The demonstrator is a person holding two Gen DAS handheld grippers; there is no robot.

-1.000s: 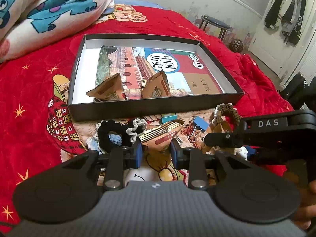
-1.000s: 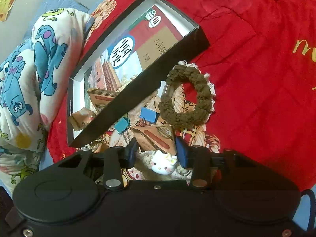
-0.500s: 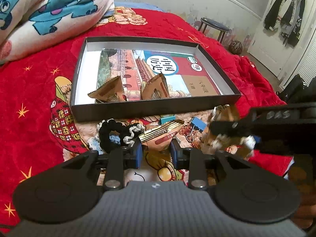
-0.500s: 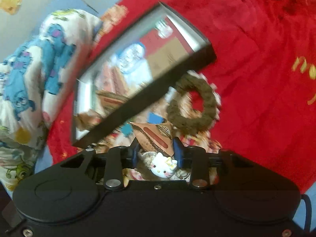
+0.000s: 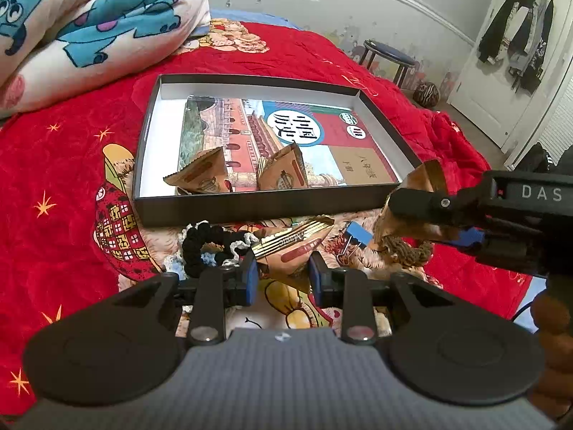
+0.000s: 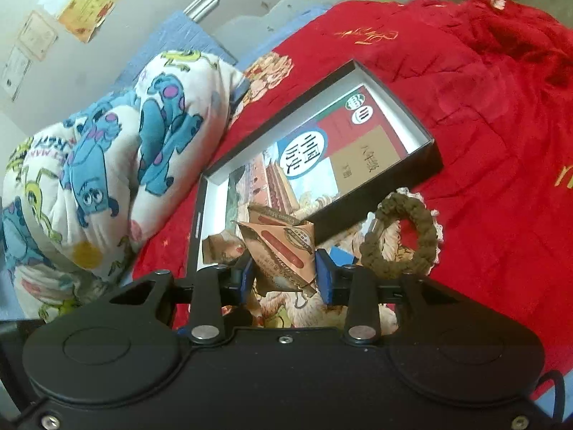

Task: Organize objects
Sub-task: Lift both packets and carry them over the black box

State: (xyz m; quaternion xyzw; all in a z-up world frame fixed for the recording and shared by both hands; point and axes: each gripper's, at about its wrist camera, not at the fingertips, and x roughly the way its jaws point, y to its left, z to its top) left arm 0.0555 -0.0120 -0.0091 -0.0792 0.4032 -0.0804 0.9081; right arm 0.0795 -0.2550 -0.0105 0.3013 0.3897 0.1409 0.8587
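Observation:
A black shallow box [image 5: 250, 204] [image 6: 426, 168] lies on the red bedspread and holds a book and two brown snack packets [image 5: 200, 175] [image 5: 283, 172]. My right gripper [image 6: 284, 272] is shut on a third brown snack packet [image 6: 283, 251] and holds it lifted just in front of the box; it also shows in the left wrist view [image 5: 426, 179]. My left gripper [image 5: 281, 279] is open, low over another brown packet [image 5: 297, 243] lying on the bedspread. A black crocheted scrunchie [image 5: 204, 247], a blue binder clip [image 5: 358, 234] and a brown scrunchie [image 6: 401, 240] lie in front of the box.
A rolled cartoon-print quilt [image 5: 82, 25] [image 6: 107, 165] lies beyond the box at the left. A stool [image 5: 388, 57] and a white door with hanging clothes [image 5: 519, 36] stand past the bed's far right edge.
My right gripper closed on the brown packet and lifted it up off the bedspread toward the box. The left gripper has hardly moved.

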